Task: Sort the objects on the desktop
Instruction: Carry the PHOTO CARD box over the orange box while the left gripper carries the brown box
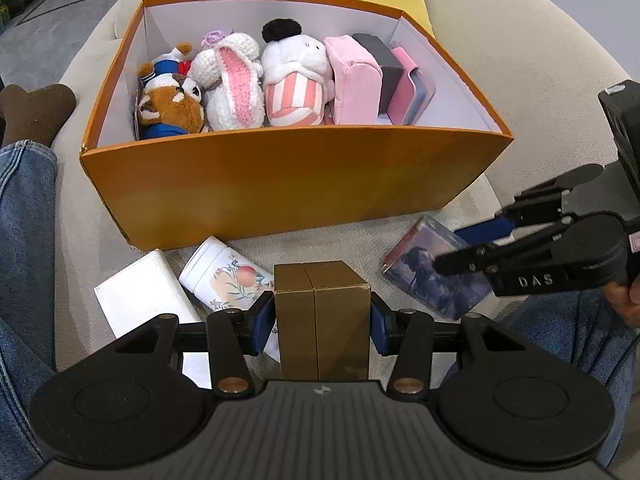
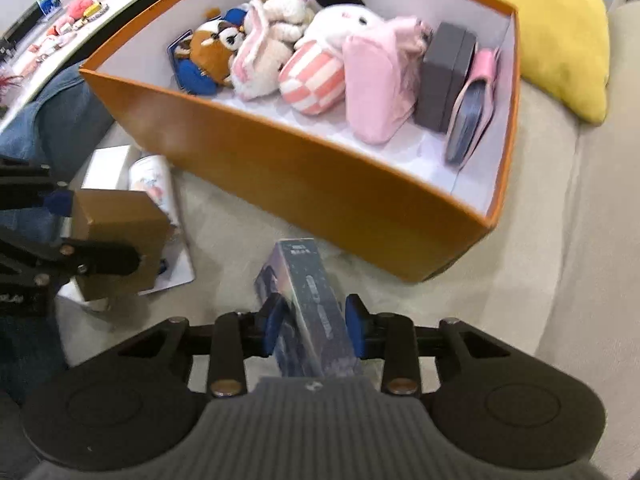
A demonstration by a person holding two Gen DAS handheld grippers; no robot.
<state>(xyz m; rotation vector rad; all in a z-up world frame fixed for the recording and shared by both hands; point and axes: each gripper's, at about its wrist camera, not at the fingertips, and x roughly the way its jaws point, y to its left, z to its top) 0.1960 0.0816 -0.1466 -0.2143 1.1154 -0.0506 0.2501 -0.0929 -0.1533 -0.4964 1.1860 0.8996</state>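
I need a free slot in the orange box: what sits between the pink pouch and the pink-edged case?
A dark grey box stands between the pink pouch and case, clearest in the right wrist view.

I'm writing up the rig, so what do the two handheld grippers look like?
Both the left gripper and right gripper are matte black, with ribbed bodies, linkage arms, brass-coloured pivot pins, round side discs and blue-padded jaws. The right one carries white lettering. Blue denim shows beside them.

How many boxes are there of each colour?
Orange box: 1
Gold box: 1
Grey box: 1
White box: 1
Blue box: 1
Total: 5
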